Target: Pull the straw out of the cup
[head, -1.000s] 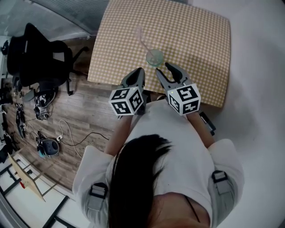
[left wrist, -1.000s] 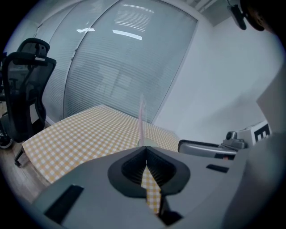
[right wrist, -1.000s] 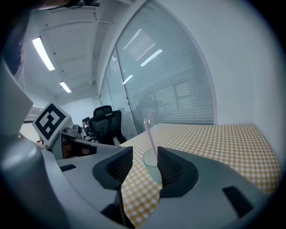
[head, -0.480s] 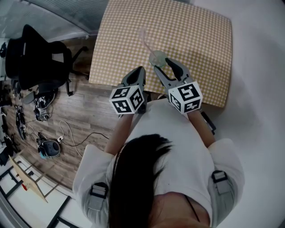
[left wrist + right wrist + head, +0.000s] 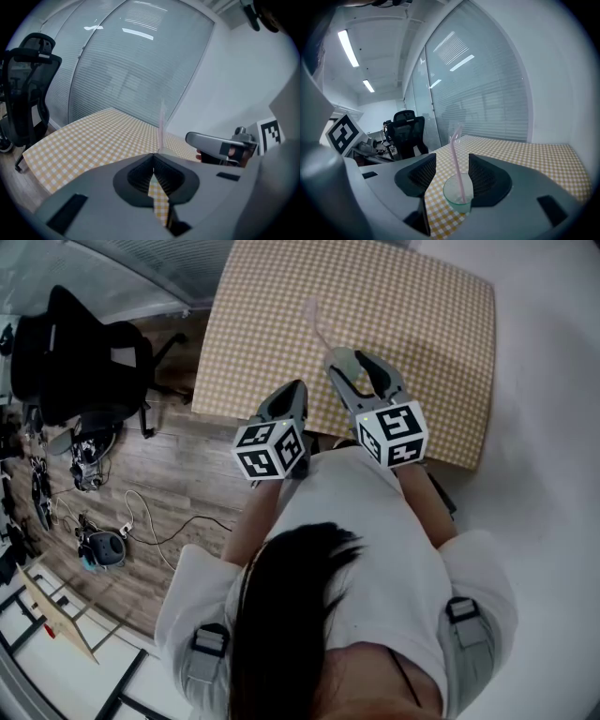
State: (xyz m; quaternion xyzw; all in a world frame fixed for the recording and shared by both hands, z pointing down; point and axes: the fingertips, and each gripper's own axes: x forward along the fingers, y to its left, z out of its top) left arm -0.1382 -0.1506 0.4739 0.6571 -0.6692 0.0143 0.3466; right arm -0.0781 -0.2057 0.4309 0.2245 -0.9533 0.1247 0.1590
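A clear plastic cup point(image 5: 458, 193) with a pink bent straw point(image 5: 456, 159) stands near the front edge of the yellow checked table point(image 5: 422, 324). My right gripper point(image 5: 352, 360) straddles the cup with its jaws opening. The cup sits between the pads, with a gap on the left side. In the head view the gripper hides most of the cup and only the straw point(image 5: 316, 322) sticks out beyond it. My left gripper point(image 5: 292, 390) hangs at the table's front edge, left of the cup, shut and empty. From the left gripper view the straw point(image 5: 161, 124) rises just past its jaws.
A black office chair point(image 5: 84, 352) stands on the wooden floor left of the table, with cables and gear point(image 5: 103, 540) beyond it. Glass walls with blinds point(image 5: 126, 70) run behind the table. The right gripper's finger point(image 5: 211, 143) shows in the left gripper view.
My right gripper has moved forward over the table edge and its jaws have widened; the cup, which stood ahead of the fingertips, now sits between them. The left gripper stayed put.
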